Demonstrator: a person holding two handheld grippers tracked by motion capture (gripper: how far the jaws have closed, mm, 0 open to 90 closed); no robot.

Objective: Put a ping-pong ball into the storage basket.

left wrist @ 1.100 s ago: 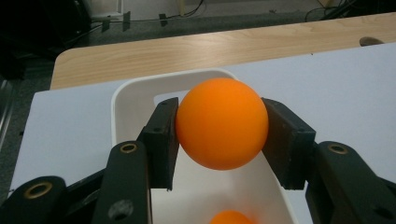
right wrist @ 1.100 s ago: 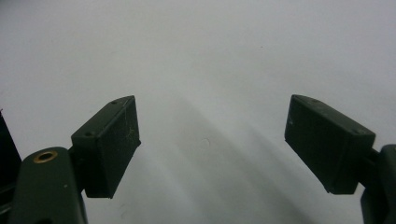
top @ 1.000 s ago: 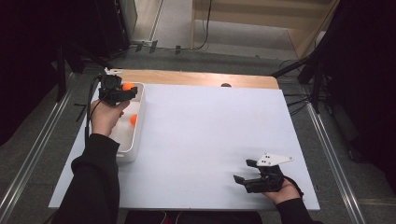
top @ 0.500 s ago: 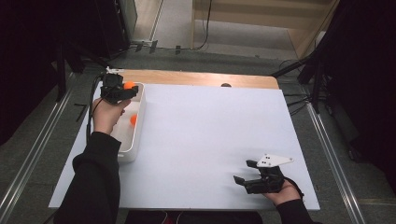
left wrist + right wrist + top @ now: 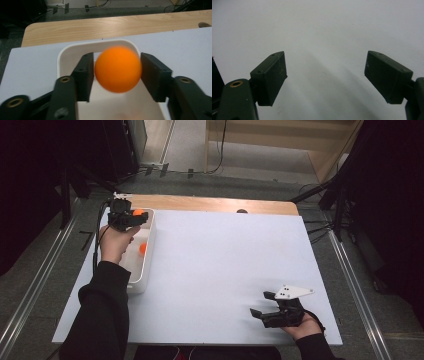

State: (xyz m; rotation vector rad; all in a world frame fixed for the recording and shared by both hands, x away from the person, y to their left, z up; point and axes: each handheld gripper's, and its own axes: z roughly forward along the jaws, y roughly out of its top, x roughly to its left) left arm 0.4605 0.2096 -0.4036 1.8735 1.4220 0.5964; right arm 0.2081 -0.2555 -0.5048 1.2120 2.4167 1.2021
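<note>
A white sheet covers the tabletop (image 5: 225, 275), with a strip of bare wood showing along its far edge, and grey floor with dark stands and cables lies beyond. Near the far left corner stands a white bin (image 5: 145, 265), long and narrow, running along the left edge of the sheet. The left tongs (image 5: 134, 218), held in the left hand (image 5: 114, 242), hover over the far end of that bin. In the left gripper view an orange ball (image 5: 117, 68) sits between the two black pads above the bin's rounded far wall (image 5: 100, 45). The jaws have just been opening: a thin gap shows on each side of the ball, whose outline is blurred, so the pads no longer press on it. In the high view the same ball (image 5: 138, 213) shows as an orange spot at the tips of the left tongs. A second orange ball (image 5: 143, 248) lies inside the bin, nearer the person, just beside the left hand.

The middle of the sheet is bare. Towards the near right corner the right tongs (image 5: 262, 305) rest low over the sheet in the right hand (image 5: 300, 325), pointing left, with the grey three-cornered plate (image 5: 294, 292) on top. In the right gripper view their pads (image 5: 270, 75) stand spread wide, with plain white sheet between them
</note>
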